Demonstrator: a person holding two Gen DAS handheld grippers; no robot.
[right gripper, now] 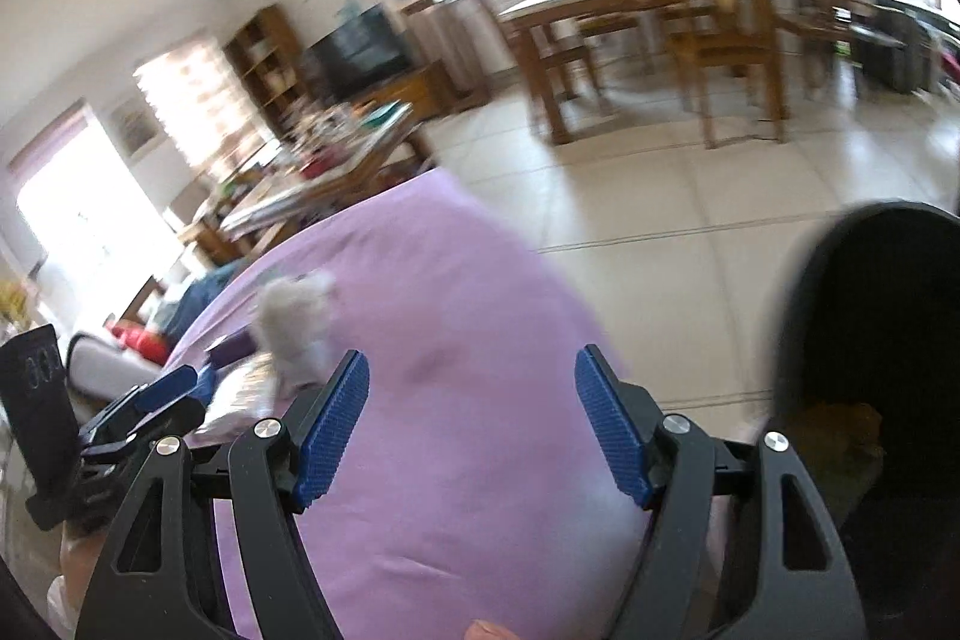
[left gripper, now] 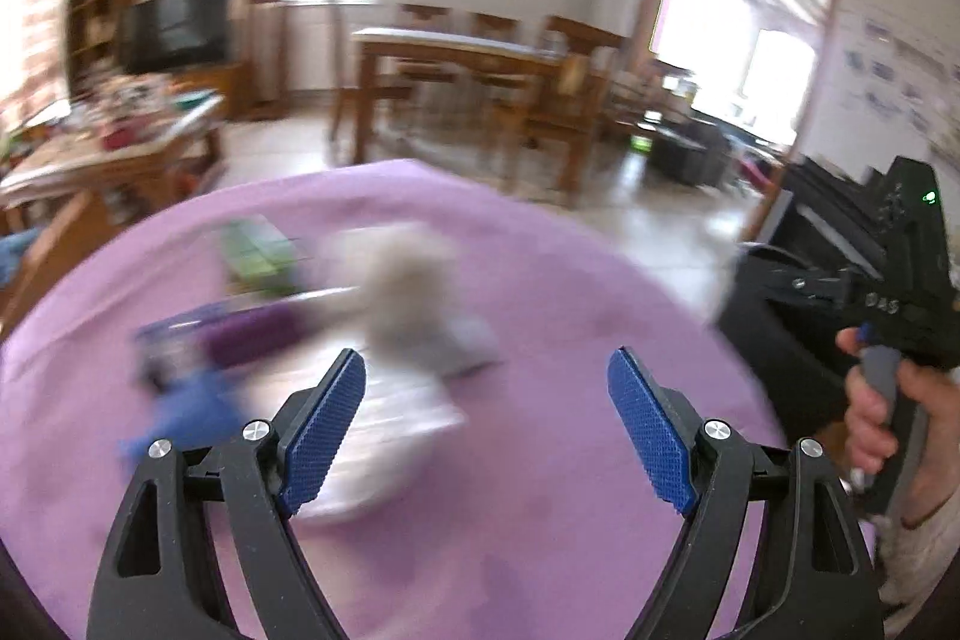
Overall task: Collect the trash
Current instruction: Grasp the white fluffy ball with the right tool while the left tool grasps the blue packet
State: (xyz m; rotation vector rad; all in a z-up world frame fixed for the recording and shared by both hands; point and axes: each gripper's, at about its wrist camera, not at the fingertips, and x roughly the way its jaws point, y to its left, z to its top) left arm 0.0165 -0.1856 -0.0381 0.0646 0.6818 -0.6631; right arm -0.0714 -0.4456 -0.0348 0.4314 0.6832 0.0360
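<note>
The left tongs (left gripper: 486, 424) hang above the counter (left gripper: 540, 280), which is covered with a purple cloth, and their blue pads (left gripper: 324, 436) stand wide apart with nothing between them. Ahead of them lies a blurred group of trash: a crumpled grey-white tissue (left gripper: 414, 298), a green packet (left gripper: 258, 250), a dark purple wrapper (left gripper: 252, 334), a blue scrap (left gripper: 192, 412) and a clear plastic wrapper (left gripper: 390, 430). At the right edge a hand (left gripper: 888, 418) holds the other black tongs (left gripper: 888, 280).
</note>
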